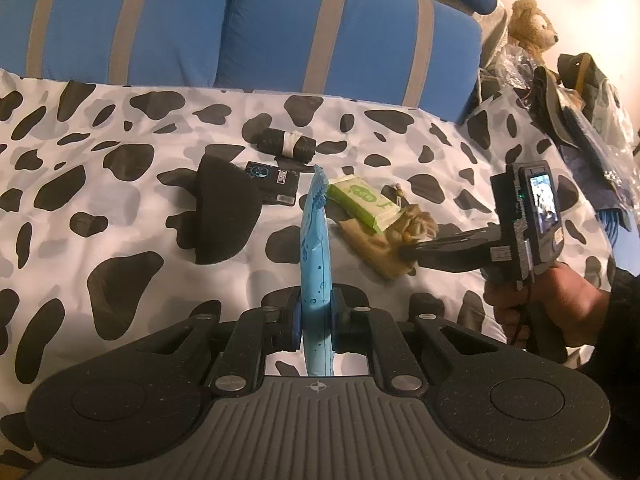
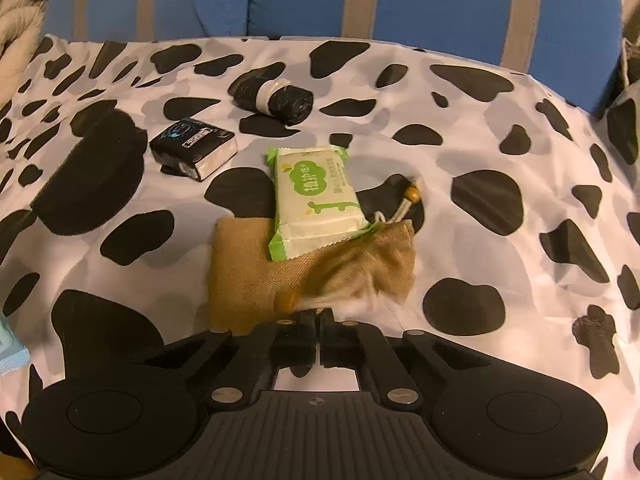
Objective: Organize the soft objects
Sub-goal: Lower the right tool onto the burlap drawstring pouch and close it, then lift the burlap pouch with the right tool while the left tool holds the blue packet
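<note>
My left gripper is shut on a light blue soft packet, held edge-on above the cow-print cover; a corner of that blue packet shows at the left of the right wrist view. My right gripper is shut, pinching the near edge of a tan burlap drawstring pouch, whose fabric is blurred at the tips. From the left wrist view the right gripper meets the pouch from the right. A green-and-white wipes pack lies on the pouch's far side.
Farther back on the cover lie a black tissue pack, a black roll with a white band and a dark felt piece. Blue striped cushions stand behind. A teddy bear and piled bags crowd the right.
</note>
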